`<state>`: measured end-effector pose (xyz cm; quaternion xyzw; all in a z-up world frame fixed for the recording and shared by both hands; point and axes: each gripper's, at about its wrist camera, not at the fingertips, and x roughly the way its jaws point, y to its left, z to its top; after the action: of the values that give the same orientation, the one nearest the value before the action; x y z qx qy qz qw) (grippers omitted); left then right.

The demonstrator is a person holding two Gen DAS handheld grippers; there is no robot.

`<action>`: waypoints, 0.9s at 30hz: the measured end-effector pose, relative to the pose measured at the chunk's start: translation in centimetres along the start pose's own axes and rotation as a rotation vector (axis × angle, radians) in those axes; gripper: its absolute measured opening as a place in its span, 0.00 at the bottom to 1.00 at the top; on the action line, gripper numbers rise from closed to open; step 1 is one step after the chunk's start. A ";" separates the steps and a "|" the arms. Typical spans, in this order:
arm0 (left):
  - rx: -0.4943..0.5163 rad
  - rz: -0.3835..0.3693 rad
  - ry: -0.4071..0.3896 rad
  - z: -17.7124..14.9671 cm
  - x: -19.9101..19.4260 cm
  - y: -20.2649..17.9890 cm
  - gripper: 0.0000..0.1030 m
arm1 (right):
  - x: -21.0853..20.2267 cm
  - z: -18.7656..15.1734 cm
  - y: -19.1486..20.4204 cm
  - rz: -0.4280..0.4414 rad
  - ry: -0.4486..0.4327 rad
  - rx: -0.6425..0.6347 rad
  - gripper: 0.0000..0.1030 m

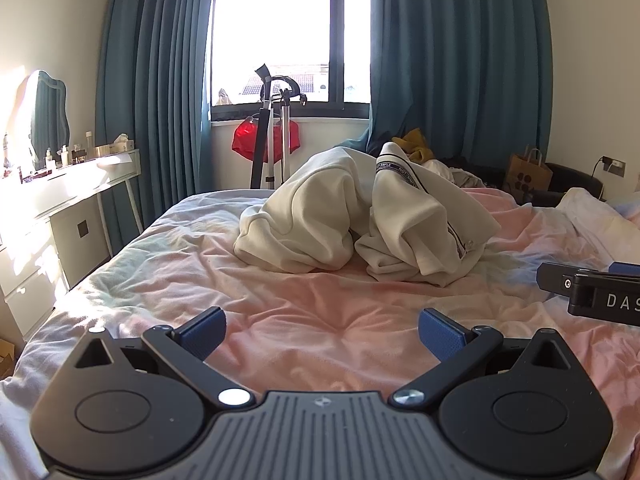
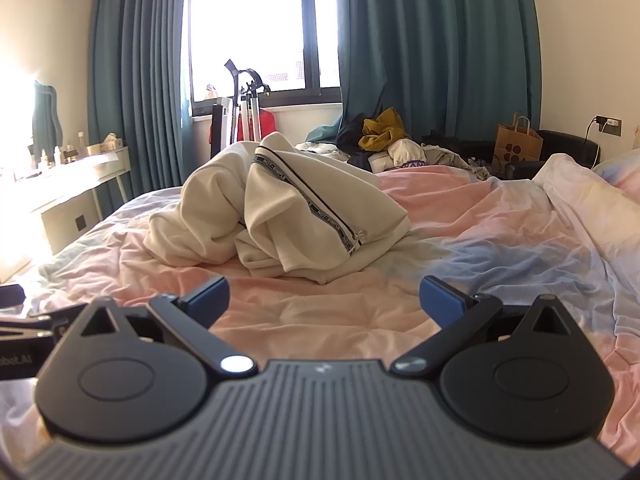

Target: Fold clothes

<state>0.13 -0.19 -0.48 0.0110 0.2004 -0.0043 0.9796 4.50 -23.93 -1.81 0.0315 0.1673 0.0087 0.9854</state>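
Item: cream zip-up garment (image 1: 360, 216), heaped and unfolded on the bed (image 1: 280, 340), lying toward the far middle of the mattress, nearer the foot edge by the window than the near edge where the grippers are. A printed tape and zip (image 2: 320, 200) runs down one raised fold, which suggests the front opening faces up and right. The heap stands in two humps, so it likely needs spreading flat before any fold can be made. Left gripper (image 1: 322, 334): jaws spread wide, nothing between the blue pads (image 1: 204, 336), hovering over bare sheet, well short of the garment. Right gripper (image 2: 324, 302): jaws likewise wide and empty, low over the sheet, well apart from the heap; it shows at the right edge of the left view. Both tools point at the garment side by side, a stance that reads as an approach before the first grasp; folding appears not yet begun. Surface: pink-and-pale-blue sheet (image 2: 500, 248), soft and creased, so cloth may drag and bunch when pulled. A white pillow or bedding (image 2: 580, 184) sits at the right edge. Room: teal curtains (image 1: 452, 60) flanking a bright window (image 1: 276, 28); a garment steamer stand (image 1: 272, 132) with something red hanging behind it; a white dressing table (image 1: 60, 192) with mirror and bottles along the left wall; a pile of other clothes (image 2: 384, 132) and a brown paper bag (image 2: 518, 142) beyond the far right corner of the bed.
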 end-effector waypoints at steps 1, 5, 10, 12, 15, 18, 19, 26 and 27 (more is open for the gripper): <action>-0.001 0.000 -0.001 0.0 0.0 0.0 1.00 | 0.0 0.0 0.0 0.000 0.001 0.001 1.00; -0.003 -0.001 0.000 -0.1 -0.1 0.1 1.00 | 0.0 0.0 0.0 -0.001 0.005 0.002 1.00; -0.004 -0.004 0.000 0.0 -0.1 0.1 1.00 | 0.0 0.1 0.0 -0.002 0.008 0.006 1.00; -0.002 -0.005 -0.002 0.0 -0.1 0.1 1.00 | -0.1 0.1 0.0 -0.002 0.010 0.008 1.00; -0.003 -0.010 -0.004 -0.1 -0.1 0.2 1.00 | -0.1 0.2 0.0 -0.002 0.013 0.010 1.00; 0.005 -0.005 -0.015 0.0 0.1 0.0 1.00 | 0.0 0.2 -0.1 0.002 0.024 0.018 1.00; 0.014 0.004 -0.023 0.1 0.2 -0.1 1.00 | 0.0 0.2 -0.1 0.005 0.026 0.020 1.00; -0.009 -0.052 0.024 2.2 3.2 -0.7 1.00 | 0.6 0.3 -0.4 0.000 0.055 0.034 1.00; -0.011 -0.049 0.031 2.8 4.0 -0.8 1.00 | 0.7 0.3 -0.6 -0.004 0.057 0.042 1.00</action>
<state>4.85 -1.11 0.51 0.0005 0.2159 -0.0272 0.9760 5.30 -24.54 -1.80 0.0516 0.1954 0.0039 0.9793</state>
